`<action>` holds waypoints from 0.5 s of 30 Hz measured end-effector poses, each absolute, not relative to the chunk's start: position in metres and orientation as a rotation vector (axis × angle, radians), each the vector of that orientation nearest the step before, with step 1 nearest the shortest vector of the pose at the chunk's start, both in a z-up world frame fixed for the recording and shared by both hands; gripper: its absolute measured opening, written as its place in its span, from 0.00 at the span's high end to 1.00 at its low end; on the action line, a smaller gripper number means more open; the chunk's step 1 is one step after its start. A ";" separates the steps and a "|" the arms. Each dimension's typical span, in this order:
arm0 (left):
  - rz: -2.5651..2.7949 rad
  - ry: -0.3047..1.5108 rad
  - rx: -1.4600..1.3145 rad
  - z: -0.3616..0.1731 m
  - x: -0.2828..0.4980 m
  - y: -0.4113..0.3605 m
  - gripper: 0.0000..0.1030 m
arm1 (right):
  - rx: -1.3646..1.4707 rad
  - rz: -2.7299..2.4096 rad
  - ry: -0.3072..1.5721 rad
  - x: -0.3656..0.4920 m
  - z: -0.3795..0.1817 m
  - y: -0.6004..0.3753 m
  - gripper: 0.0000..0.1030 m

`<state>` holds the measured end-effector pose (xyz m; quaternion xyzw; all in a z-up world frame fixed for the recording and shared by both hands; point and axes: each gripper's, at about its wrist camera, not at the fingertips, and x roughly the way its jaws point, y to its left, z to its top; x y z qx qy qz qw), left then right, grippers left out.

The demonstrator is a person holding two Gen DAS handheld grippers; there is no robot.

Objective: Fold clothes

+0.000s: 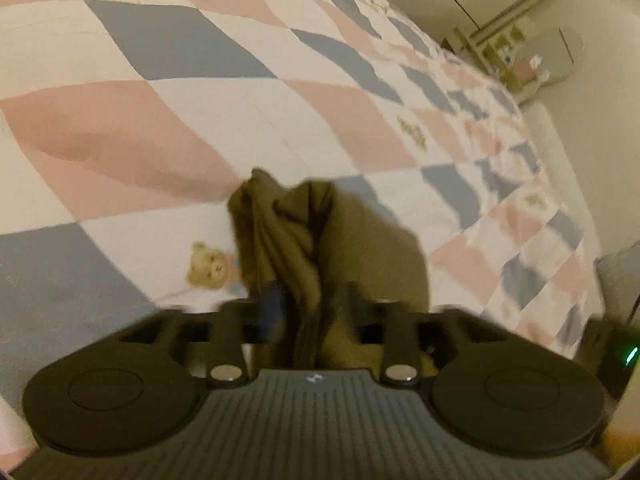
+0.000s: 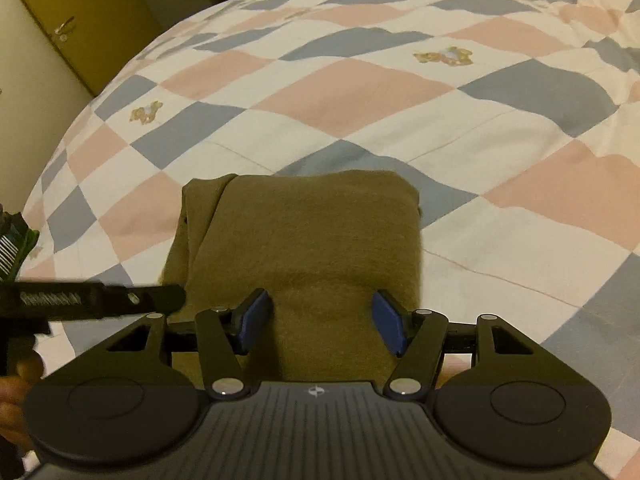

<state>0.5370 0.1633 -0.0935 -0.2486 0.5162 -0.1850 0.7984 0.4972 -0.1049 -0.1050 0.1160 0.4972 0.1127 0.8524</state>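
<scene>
Here the left gripper [image 1: 308,304] has its jaws pinched on a bunched edge of the olive garment [image 2: 304,240], seemingly to carry a fold; the right gripper [image 2: 316,320] hovers over the bed [image 2: 360,92] with jaws wide, straddling the cloth.

olive-brown garment [image 2: 304,240] | folded into rectangular stack, one end bunched | lying on checkered quilt [image 2: 360,92]

Dim warm light, fisheye-bent edges, left view motion-blurred
</scene>
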 end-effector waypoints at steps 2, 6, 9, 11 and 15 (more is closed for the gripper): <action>-0.405 1.127 -0.590 -0.101 0.549 0.164 0.53 | 0.253 0.229 1.047 0.497 -0.105 -0.104 0.39; -0.420 1.162 -0.704 -0.116 0.573 0.165 0.54 | 0.252 0.229 1.046 0.496 -0.105 -0.099 0.34; -0.423 1.150 -0.691 -0.117 0.586 0.157 0.59 | 0.274 0.227 1.042 0.494 -0.104 -0.101 0.34; -0.432 1.127 -0.653 -0.114 0.593 0.152 0.80 | 0.280 0.227 1.041 0.495 -0.103 -0.102 0.34; -0.482 1.021 -0.535 -0.096 0.595 0.147 0.95 | 0.280 0.236 1.034 0.495 -0.101 -0.098 0.34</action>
